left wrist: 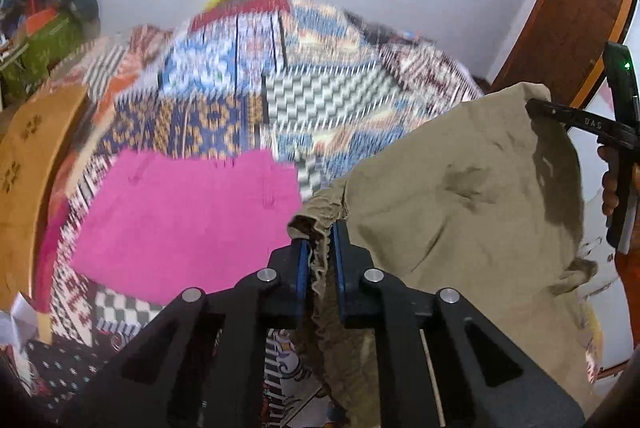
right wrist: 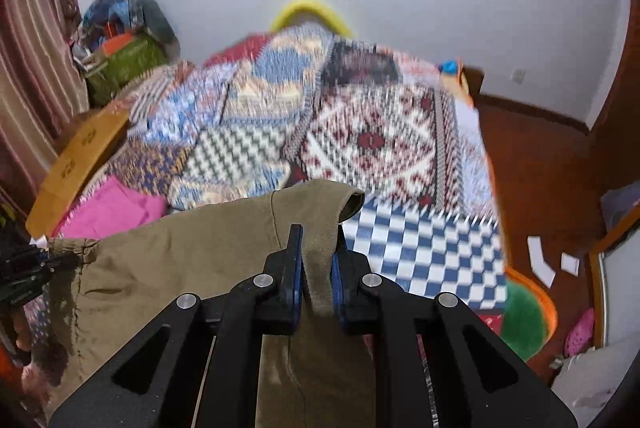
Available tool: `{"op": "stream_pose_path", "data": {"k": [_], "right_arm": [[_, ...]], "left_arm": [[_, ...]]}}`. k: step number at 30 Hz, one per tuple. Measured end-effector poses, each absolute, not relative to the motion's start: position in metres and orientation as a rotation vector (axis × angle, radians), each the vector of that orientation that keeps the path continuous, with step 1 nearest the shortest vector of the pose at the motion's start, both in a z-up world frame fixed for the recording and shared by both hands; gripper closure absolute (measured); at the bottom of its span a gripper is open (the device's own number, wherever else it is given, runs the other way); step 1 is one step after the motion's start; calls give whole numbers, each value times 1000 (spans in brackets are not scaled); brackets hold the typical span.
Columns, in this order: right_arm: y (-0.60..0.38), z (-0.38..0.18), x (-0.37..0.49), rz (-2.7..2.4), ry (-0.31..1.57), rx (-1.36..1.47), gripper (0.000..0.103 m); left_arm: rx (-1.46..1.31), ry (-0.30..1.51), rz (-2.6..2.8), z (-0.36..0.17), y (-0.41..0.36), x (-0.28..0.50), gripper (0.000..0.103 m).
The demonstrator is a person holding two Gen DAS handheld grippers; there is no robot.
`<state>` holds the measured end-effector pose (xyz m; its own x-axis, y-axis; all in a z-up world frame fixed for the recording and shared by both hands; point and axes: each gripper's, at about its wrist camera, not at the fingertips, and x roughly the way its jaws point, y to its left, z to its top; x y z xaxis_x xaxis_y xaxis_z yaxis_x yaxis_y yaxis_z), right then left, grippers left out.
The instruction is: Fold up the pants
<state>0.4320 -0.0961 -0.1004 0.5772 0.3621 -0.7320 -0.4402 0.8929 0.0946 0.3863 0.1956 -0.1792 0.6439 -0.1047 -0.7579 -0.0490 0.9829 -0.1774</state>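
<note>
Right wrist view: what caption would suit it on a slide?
Right gripper clamped on khaki pants above a patchwork bedspread.

the pants [left wrist: 460, 196] are held up over the near part of the bed [right wrist: 380, 140], stretched between the left gripper [left wrist: 320, 248] at one corner and the right gripper [right wrist: 316, 260] at the other, with cloth pressed between each pair of jaws. a second folded garment [left wrist: 184, 220] is laid flat on the bed, to the left of the pants. a heap of bags [right wrist: 124, 48] is stacked against the wall beyond the bed's far left corner. a round mat [right wrist: 524, 320] is placed on the floor [right wrist: 540, 168] to the right of the bed.
</note>
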Motion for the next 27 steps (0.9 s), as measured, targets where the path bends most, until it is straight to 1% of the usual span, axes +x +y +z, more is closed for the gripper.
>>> {"op": "stream_pose_path", "data": {"k": [6, 9, 21, 27], "right_arm": [[-102, -50, 419, 485, 713, -54, 92], [-106, -33, 402, 500, 668, -48, 92], [-137, -20, 327, 513, 617, -35, 92], [-153, -24, 292, 522, 626, 4, 92]], "left_arm": [[-157, 782, -24, -134, 195, 376, 94], [-149, 735, -31, -114, 194, 361, 94], [-112, 711, -88, -86, 167, 302, 94], [-104, 723, -106, -86, 154, 270, 94]]}}
